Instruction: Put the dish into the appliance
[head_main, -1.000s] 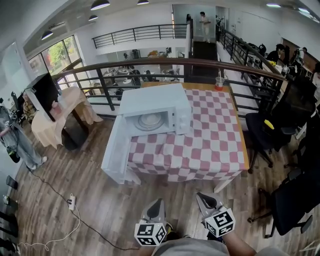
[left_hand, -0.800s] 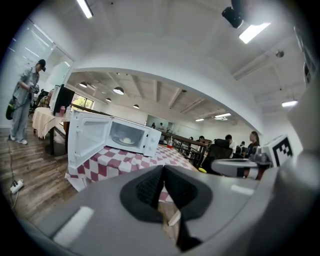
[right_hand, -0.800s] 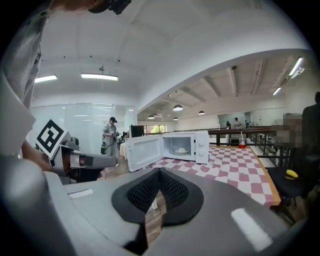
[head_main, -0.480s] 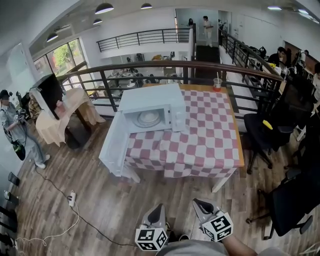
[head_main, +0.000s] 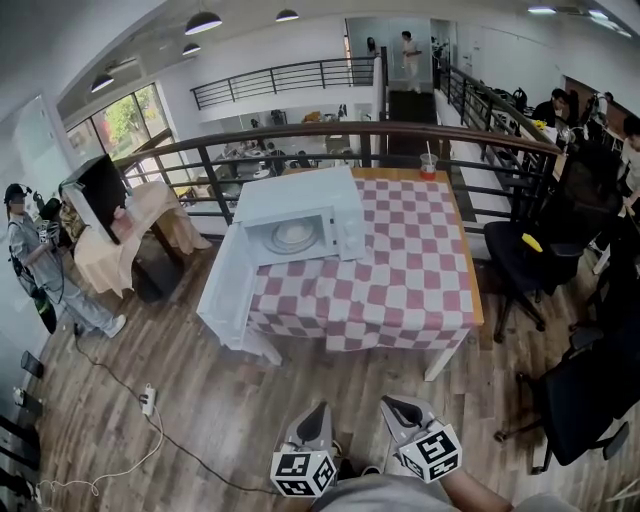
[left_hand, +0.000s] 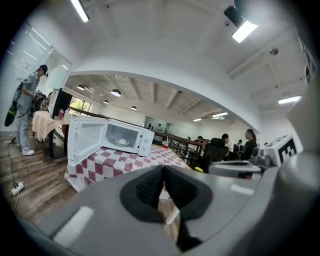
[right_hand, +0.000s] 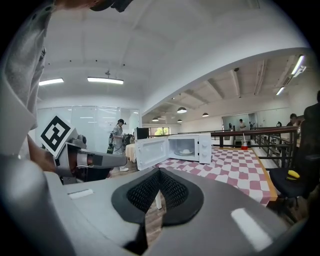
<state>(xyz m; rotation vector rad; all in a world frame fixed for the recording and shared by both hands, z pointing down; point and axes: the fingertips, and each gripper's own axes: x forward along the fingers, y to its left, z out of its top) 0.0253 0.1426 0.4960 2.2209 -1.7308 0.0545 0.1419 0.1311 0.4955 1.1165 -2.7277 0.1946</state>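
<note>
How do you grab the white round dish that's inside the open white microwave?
Probably best to pinch the white round dish at its front rim, the edge nearest the opening, coming in level from the front. It lies flat inside the white microwave, whose walls and roof block the other sides. The door is swung out to the left.

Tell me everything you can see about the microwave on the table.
The microwave is a white, boxy appliance standing upright on the left part of the red-and-white checked tablecloth. Its door is swung wide open to the left, past the table's edge. A pale round dish lies inside; the control panel is on its right.
</note>
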